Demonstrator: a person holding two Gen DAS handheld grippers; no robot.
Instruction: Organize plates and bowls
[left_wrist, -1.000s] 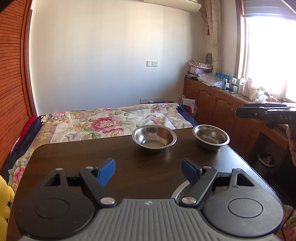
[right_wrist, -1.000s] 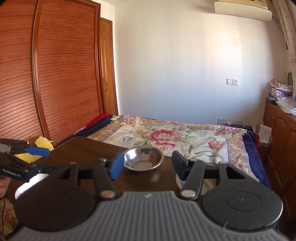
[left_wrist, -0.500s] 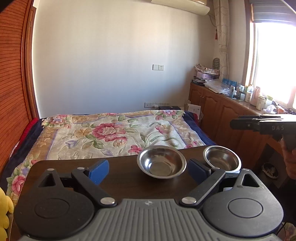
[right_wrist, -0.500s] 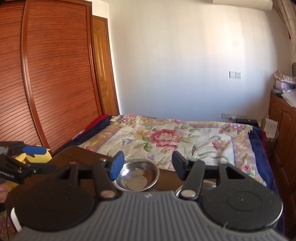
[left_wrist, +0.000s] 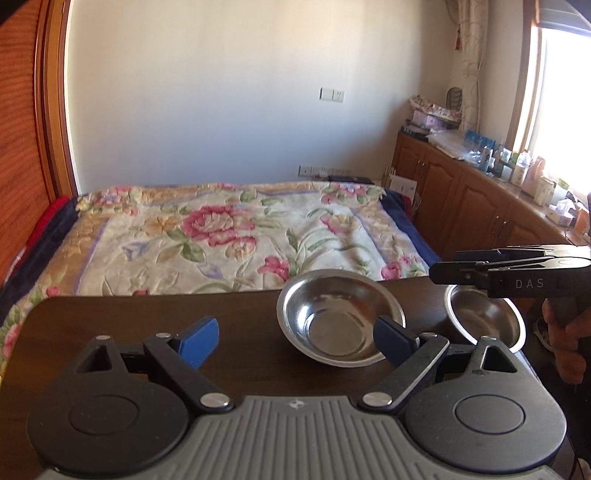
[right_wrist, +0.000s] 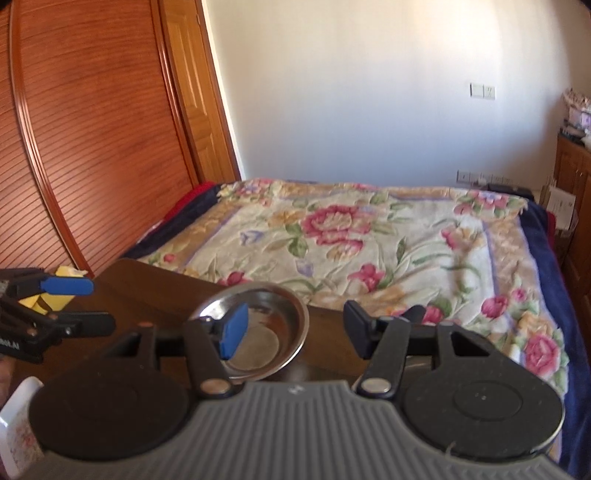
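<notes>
bed (left_wrist: 236, 236) beyond table (left_wrist: 110, 317) — second bowl (left_wrist: 484, 317) beside bowl (left_wrist: 340, 317)

My left gripper (left_wrist: 295, 341) is black with blue pads (left_wrist: 195, 341), silver pivot screws and a ribbed grey base; my right gripper (right_wrist: 291, 328) matches; its side reads "DAS".

both wrist views low over table (left_wrist: 240, 354), facing bed (right_wrist: 369, 236)
</notes>
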